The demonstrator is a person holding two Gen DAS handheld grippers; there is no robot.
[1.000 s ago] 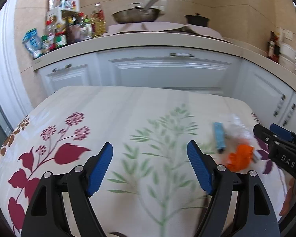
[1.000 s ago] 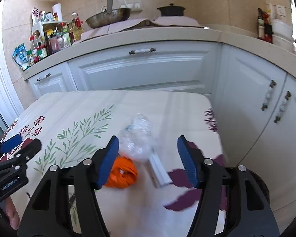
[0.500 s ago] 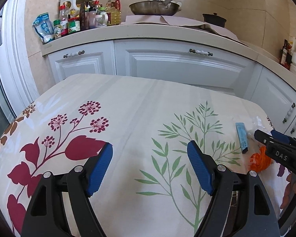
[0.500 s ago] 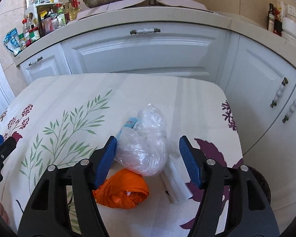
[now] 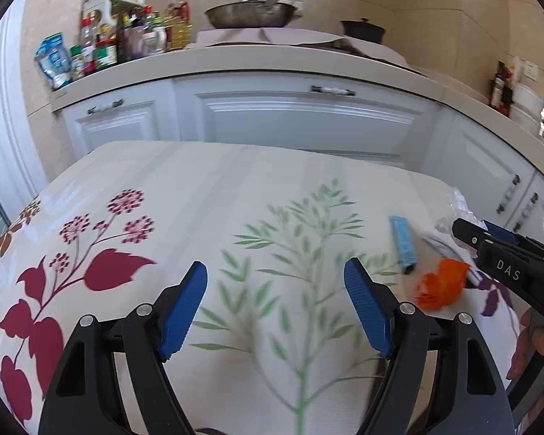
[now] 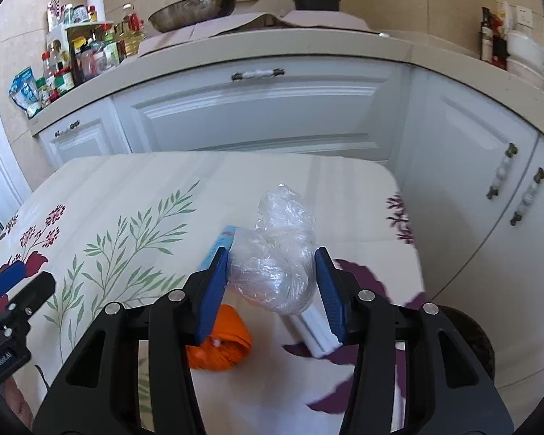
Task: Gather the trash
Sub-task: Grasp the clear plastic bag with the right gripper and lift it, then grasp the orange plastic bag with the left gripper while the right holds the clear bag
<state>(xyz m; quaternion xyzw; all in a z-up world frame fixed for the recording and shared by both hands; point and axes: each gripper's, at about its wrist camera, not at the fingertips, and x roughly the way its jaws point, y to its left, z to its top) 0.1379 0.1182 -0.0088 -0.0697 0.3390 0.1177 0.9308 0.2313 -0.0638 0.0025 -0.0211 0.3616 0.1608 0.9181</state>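
A crumpled clear plastic bag [image 6: 272,253] lies at the right side of the flowered table [image 5: 199,199]. My right gripper [image 6: 272,275] straddles the bag, jaws closing, and both blue pads touch its sides. Around it lie an orange wrapper [image 6: 228,340], a light blue packet [image 6: 221,243] and a white strip [image 6: 319,330]. The left wrist view shows the orange wrapper [image 5: 440,286], the blue packet [image 5: 402,243] and the right gripper [image 5: 471,230] at far right. My left gripper [image 5: 275,297] hangs open over the green leaf print, holding nothing.
White cabinets [image 6: 257,108] and a counter with bottles [image 5: 127,40], a pan [image 5: 250,14] and a black pot [image 6: 315,0] stand behind the table. A dark round object [image 6: 468,330] sits low past the table's right edge. A hand [image 5: 540,348] grips the right tool.
The right gripper has come forward over the clear bag and its jaws have narrowed onto it. The left gripper stays open over the cloth.
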